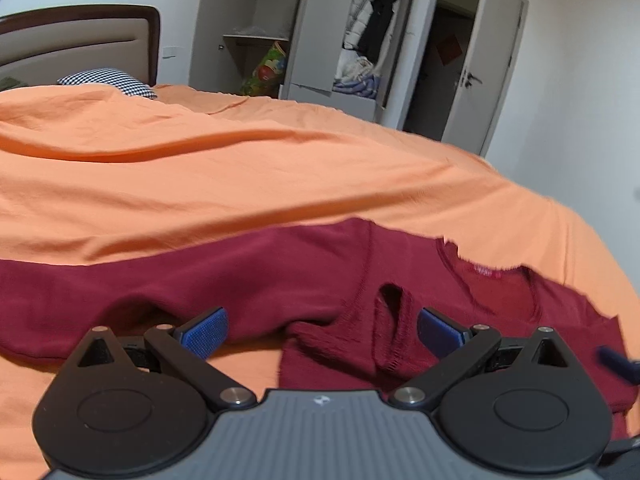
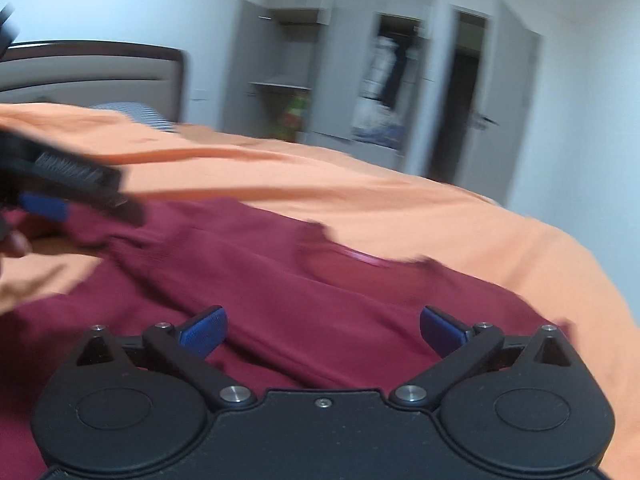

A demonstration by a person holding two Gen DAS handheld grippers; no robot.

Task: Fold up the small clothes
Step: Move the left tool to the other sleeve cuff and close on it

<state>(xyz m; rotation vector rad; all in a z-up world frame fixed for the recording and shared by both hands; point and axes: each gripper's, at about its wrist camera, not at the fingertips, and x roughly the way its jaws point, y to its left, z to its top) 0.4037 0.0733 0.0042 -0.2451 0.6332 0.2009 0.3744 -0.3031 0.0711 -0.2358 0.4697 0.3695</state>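
Bedspread (image 1: 240, 168): orange, creased in long ridges, covered the whole bed.
Sweater (image 1: 248, 272): dark red knit, lay spread flat on the near part of the bedspread, neckline with a pink label toward the far side.
Sleeve cuff (image 1: 360, 344): bunched and folded back just ahead of the left gripper.
Left gripper (image 1: 322, 332): hung low over the sweater, blue pads wide apart, nothing held between them.
Right gripper (image 2: 322, 330): hung over the sweater's body, jaws likewise spread, gripped nothing.
Pillow (image 1: 108, 80): checked black and white, lay at the head of the bed.
Headboard (image 1: 80, 40): padded beige with a dark frame, stood against the white wall.
Wardrobe (image 1: 320, 32): grey, doors swung open, shelves at left, hung and piled clothes at right.
Room door (image 1: 476, 72): stood ajar beside the wardrobe, dark beyond.
Right wrist view: blurred throughout.
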